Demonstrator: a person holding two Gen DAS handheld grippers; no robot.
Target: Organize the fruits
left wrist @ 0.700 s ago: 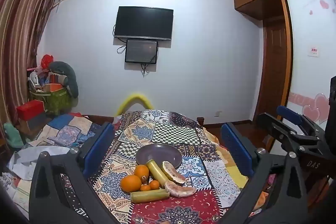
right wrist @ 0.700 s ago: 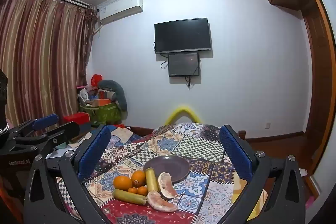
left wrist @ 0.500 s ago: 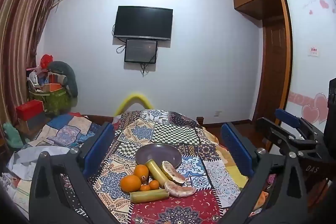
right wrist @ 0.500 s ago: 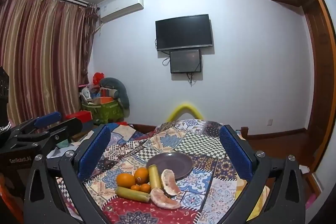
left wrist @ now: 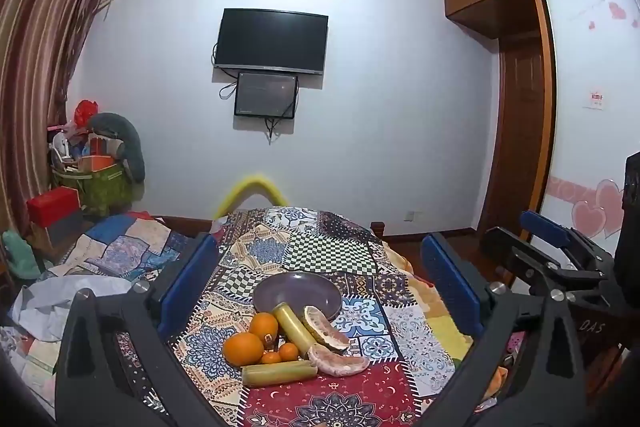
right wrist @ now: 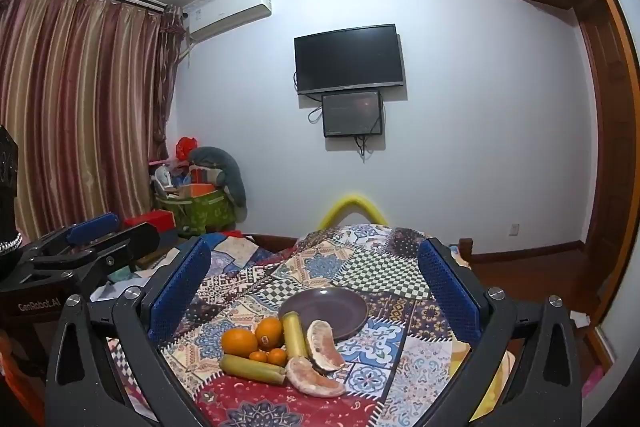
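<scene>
- Both tools hang back from the table, tilted a touch downward — the left gripper has its blue pads spread wide with nothing between them, and the right gripper is just as wide and just as empty.
- The fruit sits dead ahead of each tool, low between the fingers, in one tight cluster on the patchwork tablecloth, with the empty purple plate just beyond it.
- Nearest the left tool lies a sugarcane piece, flat and crosswise; a second sugarcane stick leans its far end against the plate's rim. Both look stiff and smooth-skinned — pinch across the middle, since a round stalk may roll out of the pads.
- The two big oranges sit toward the left finger: firm, round, moderately heavy by the look of them. Close across the widest part.
- Two small tangerines are wedged among the oranges and the cane; light, soft-skinned, and awkward to reach until their neighbours go.
- The peeled pomelo segments lie toward the right finger, touching each other. I judge them soft and easily bruised, so a gentle hold along the thick back edge looks safest.
</scene>
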